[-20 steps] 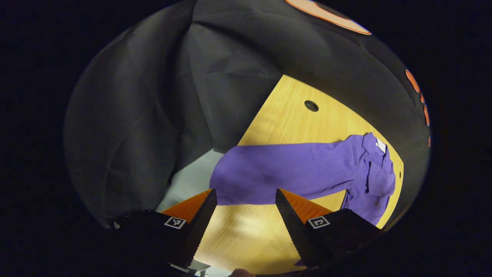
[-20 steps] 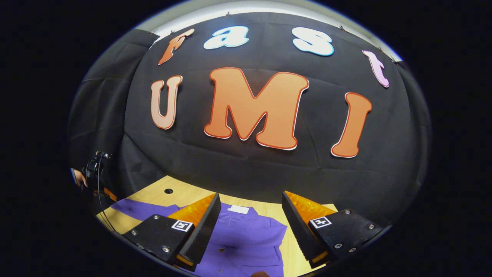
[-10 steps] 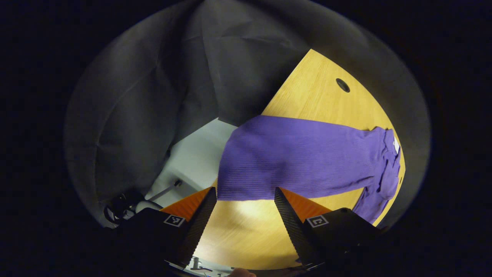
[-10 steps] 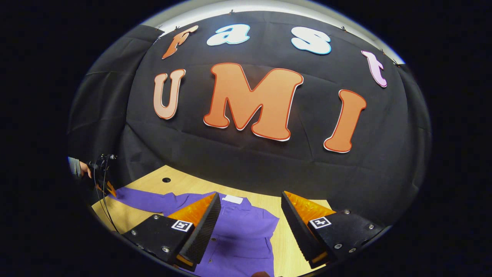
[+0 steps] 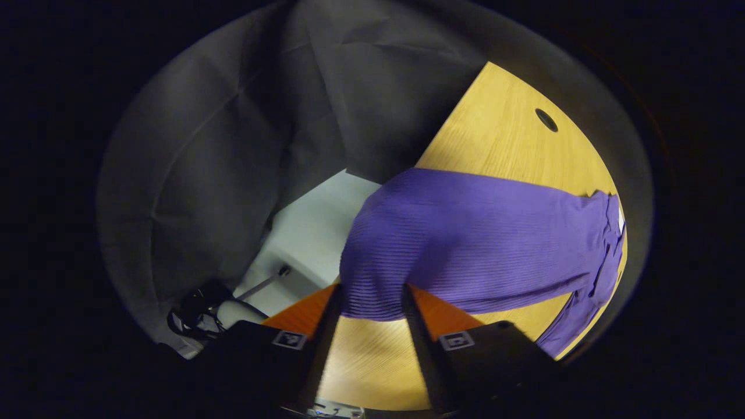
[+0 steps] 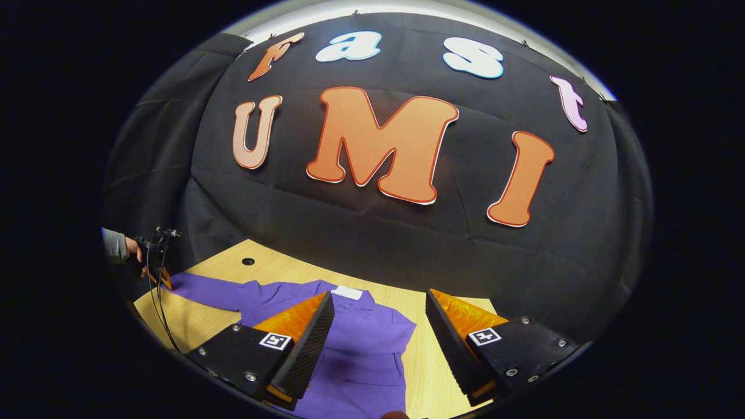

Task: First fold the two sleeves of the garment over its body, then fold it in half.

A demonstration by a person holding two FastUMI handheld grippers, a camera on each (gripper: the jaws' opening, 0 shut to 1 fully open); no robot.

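On my left gripper view, the left gripper (image 5: 365, 297) has its fingers narrowed around the cuff end of the purple garment's (image 5: 483, 238) sleeve (image 5: 407, 244); whether both fingers actually press the cloth, I cannot tell. The sleeve runs away to the right across the wooden table (image 5: 500, 139) toward the garment's body. On my right gripper view, that same gripper sits far left, at the sleeve tip (image 6: 186, 283), a hand (image 6: 135, 249) behind it. My right gripper (image 6: 378, 317) hangs released above the garment (image 6: 361, 343), which lies flat on the table (image 6: 279, 270) beneath its spread fingers.
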